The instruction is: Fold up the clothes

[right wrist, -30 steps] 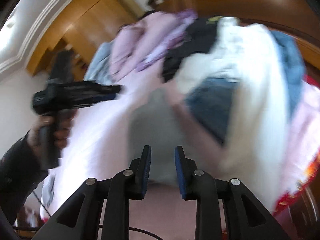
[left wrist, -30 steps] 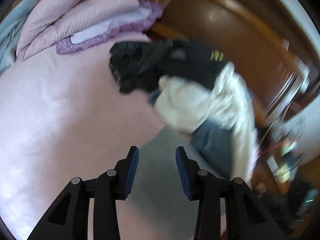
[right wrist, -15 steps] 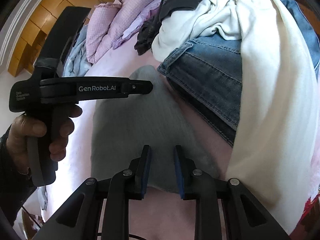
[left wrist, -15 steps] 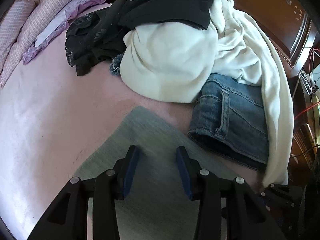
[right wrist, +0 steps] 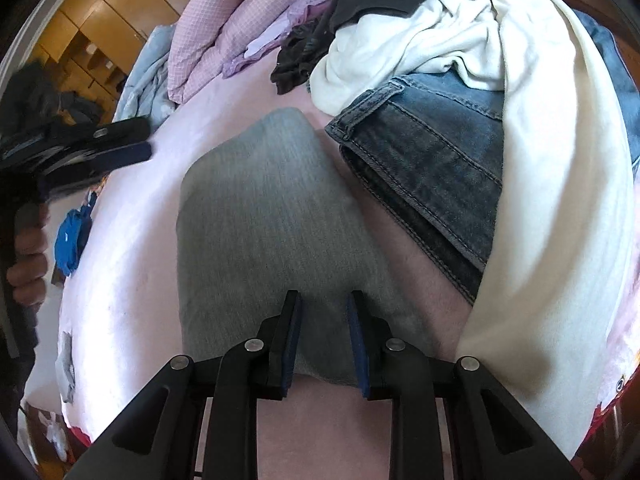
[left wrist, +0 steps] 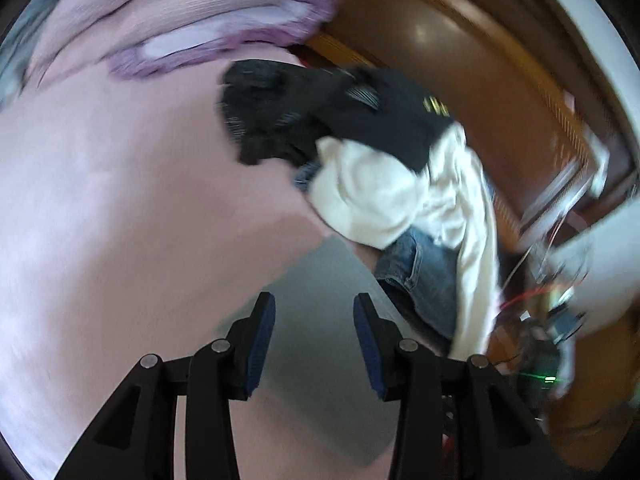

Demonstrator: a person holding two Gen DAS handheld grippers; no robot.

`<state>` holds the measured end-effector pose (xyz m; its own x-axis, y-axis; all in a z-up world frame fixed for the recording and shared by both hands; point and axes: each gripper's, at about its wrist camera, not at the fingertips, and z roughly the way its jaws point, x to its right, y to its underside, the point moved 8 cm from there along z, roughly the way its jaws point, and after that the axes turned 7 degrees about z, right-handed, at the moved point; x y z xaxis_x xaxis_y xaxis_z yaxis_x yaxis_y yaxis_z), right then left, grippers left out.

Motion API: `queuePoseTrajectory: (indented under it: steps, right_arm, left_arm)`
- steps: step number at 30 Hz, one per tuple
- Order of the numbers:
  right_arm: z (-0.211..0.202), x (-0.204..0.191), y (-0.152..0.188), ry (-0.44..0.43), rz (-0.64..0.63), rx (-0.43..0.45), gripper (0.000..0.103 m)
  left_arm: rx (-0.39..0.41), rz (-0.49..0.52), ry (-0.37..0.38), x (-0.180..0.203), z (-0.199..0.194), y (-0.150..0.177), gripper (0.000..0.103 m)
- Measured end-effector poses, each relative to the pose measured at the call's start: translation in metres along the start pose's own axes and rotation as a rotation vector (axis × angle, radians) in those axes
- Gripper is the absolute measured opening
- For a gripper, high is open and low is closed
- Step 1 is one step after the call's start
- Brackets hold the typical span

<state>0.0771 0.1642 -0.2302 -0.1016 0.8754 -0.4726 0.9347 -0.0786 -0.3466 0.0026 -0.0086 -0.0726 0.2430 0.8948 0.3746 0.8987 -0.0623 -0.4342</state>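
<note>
**Grey garment flat on the pink bed, both tongs above it with nothing held**

A pink bedsheet (right wrist: 132, 208) covered the bed, with wooden cabinets (right wrist: 100, 12) at the far left of the right wrist view and dark polished wood (left wrist: 460, 52) behind the bed in the blurred left wrist view. Pink checked pillows (right wrist: 240, 20) lay at the head.

The folded grey garment (right wrist: 272, 216) lay flat on the sheet. The right gripper (right wrist: 323, 320) hovered over its near edge, jaws a little apart, grey cloth showing in the gap and no pad pressing on it. The left gripper (left wrist: 315, 324) pointed down over the same grey garment (left wrist: 320, 280), jaws apart and empty; from the right wrist camera it appeared at the left (right wrist: 120, 148), well clear of the garment, held in a hand (right wrist: 28, 264).

Just beside the garment on the right sat a pile: blue jeans (right wrist: 432, 160), a white top (right wrist: 540, 200) draped over them, and black clothes (left wrist: 360, 116) behind. A small blue item (right wrist: 72, 236) lay near the bed's left edge.
</note>
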Motion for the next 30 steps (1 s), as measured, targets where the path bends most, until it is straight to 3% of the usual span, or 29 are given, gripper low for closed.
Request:
queuePoseTrajectory:
  steps: [5, 7, 9, 13, 16, 23, 27, 30]
  right_arm:
    - [-0.026, -0.005, -0.007, -0.019, -0.001, 0.084, 0.029]
    - [-0.029, -0.004, -0.008, 0.025, -0.027, 0.097, 0.042]
    - [-0.021, -0.002, -0.009, 0.067, -0.057, 0.081, 0.044]
    - [-0.005, 0.001, -0.008, 0.107, -0.079, 0.043, 0.044]
    - [0.001, 0.003, -0.01, 0.108, -0.085, 0.03, 0.044]
    - [0.003, 0.003, -0.01, 0.103, -0.099, 0.017, 0.045]
    - [-0.015, 0.001, -0.008, 0.065, -0.067, 0.043, 0.045]
    - [-0.038, -0.001, -0.003, 0.008, -0.024, 0.066, 0.045]
  left_arm:
    - [0.016, -0.075, -0.023, -0.016, 0.004, 0.02, 0.037]
    - [0.046, 0.01, -0.054, 0.002, 0.007, 0.023, 0.037]
    - [0.039, 0.122, -0.126, 0.021, 0.015, 0.028, 0.037]
    - [-0.097, 0.27, -0.256, 0.042, 0.056, 0.044, 0.037]
    - [-0.17, 0.248, -0.292, 0.035, 0.081, 0.052, 0.037]
    - [-0.16, 0.231, -0.307, 0.029, 0.088, 0.051, 0.041]
    - [-0.151, 0.213, -0.323, 0.025, 0.083, 0.049, 0.052]
    - [-0.112, 0.144, -0.251, 0.02, 0.067, 0.047, 0.052]
